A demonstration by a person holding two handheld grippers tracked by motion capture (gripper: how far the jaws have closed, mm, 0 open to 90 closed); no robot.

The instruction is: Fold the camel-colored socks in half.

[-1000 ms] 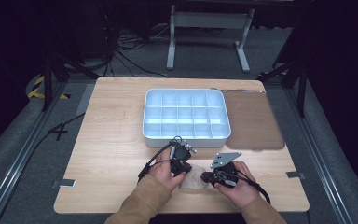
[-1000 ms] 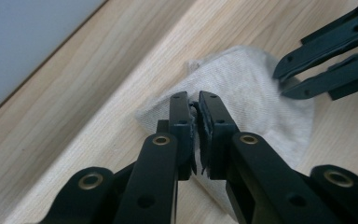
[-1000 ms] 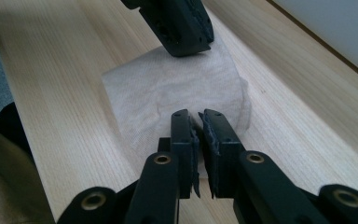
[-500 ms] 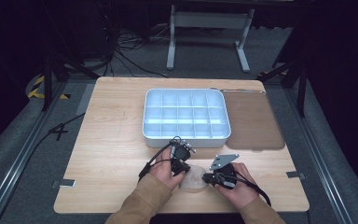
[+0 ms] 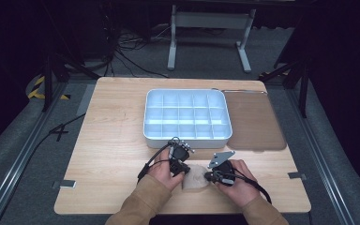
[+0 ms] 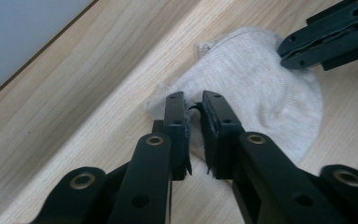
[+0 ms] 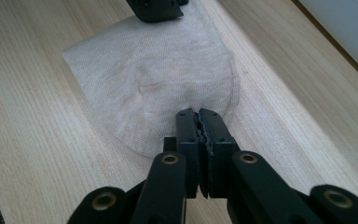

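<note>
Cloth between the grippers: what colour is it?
The cloth is plain pale beige, clearest in the right gripper view.

The left gripper (image 6: pixel 194 109) is seen over a beige cloth (image 6: pixel 261 98) on the table (image 6: pixel 98 70), its jaws just opened slightly; the right gripper (image 6: pixel 328 39) is seen beyond.

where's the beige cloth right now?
In the high view the beige cloth lies flat on the wooden table at its near edge, between the left tongs and right tongs, in front of the white compartment tray.
</note>
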